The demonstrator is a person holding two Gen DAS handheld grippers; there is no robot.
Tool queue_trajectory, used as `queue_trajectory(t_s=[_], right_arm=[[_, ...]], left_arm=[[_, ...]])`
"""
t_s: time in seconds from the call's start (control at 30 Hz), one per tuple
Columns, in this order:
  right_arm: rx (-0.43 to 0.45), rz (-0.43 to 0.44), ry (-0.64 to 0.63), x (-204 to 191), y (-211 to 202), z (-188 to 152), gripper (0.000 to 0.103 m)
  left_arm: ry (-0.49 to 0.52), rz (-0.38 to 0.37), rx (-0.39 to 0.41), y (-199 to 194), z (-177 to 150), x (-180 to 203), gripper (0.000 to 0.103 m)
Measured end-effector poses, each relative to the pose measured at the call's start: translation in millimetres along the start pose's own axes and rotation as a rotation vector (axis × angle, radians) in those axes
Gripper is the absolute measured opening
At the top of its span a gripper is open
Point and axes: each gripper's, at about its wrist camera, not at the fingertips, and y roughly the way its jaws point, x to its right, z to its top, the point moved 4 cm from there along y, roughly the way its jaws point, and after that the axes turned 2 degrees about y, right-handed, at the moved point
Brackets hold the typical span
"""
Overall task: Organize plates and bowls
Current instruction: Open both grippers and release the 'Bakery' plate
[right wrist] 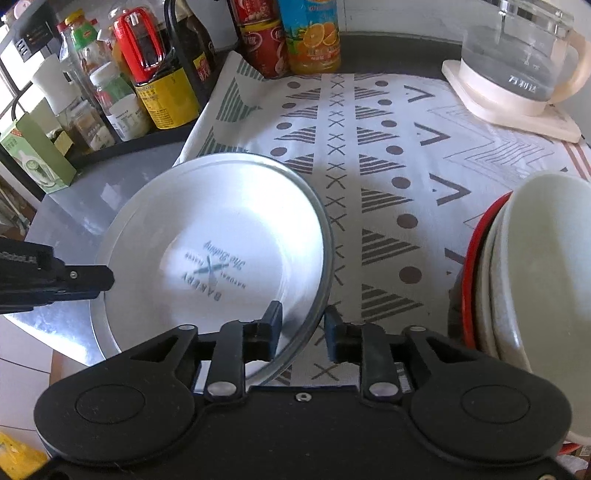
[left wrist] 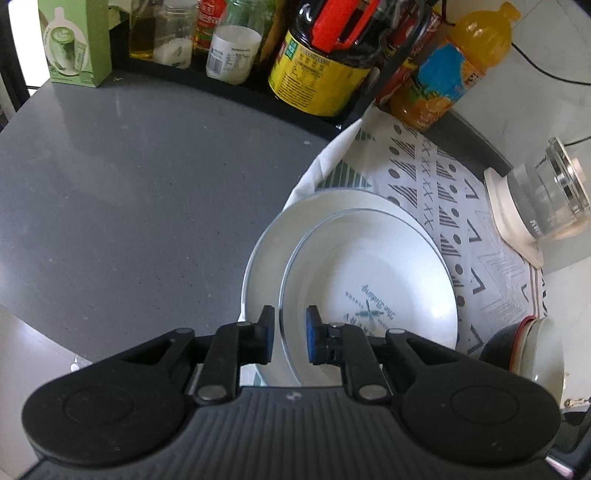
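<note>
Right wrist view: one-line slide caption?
Both grippers straddle opposite rims of the upper plate, right gripper open; stacked bowls wait on the patterned cloth.

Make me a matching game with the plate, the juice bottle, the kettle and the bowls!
Things:
1. top plate
2. juice bottle
3. glass kettle
4. stack of bowls

Places:
A. on a cream base, far right corner
B. near right edge of the cloth
C. on a bigger plate, its rim between both claws
D. at the cloth's far end, beside a red can

Pairs: 1-C, 2-D, 3-A, 4-B
</note>
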Motion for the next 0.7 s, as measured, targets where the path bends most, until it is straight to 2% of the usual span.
queue_trajectory(t_s=[0.2, 0.27, 0.33, 0.4, 0.53, 0.6, 0.7], right_arm=[[-0.013, 0.015, 0.001, -2, -5, 1, 0.031], [-0.001, 0.033, 0.006, -1, -14, 2, 0.035], [0.020, 0.048, 0.021, 2, -24, 6, 0.046], [0.053, 0.040, 0.031, 6, -36, 10, 0.055], [0.144, 0.021, 0.065, 19, -64, 24, 0.067], [0.184, -0.003, 0.085, 28, -75, 27, 0.082], [0.240, -0.024, 0.128, 44, -91, 30, 0.087]], left_arm=[[-0.030, 0.021, 0.001, -5, -2, -5, 0.016], [-0.030, 0.028, 0.005, -7, -1, -4, 0.024], [-0.020, 0.049, 0.015, -10, 0, -1, 0.045], [-0.012, 0.058, 0.020, -12, 2, 3, 0.053], [-0.001, 0.041, 0.022, -18, 7, 16, 0.065], [0.004, 0.026, 0.023, -23, 8, 22, 0.068], [0.025, -0.001, 0.032, -31, 9, 37, 0.075]])
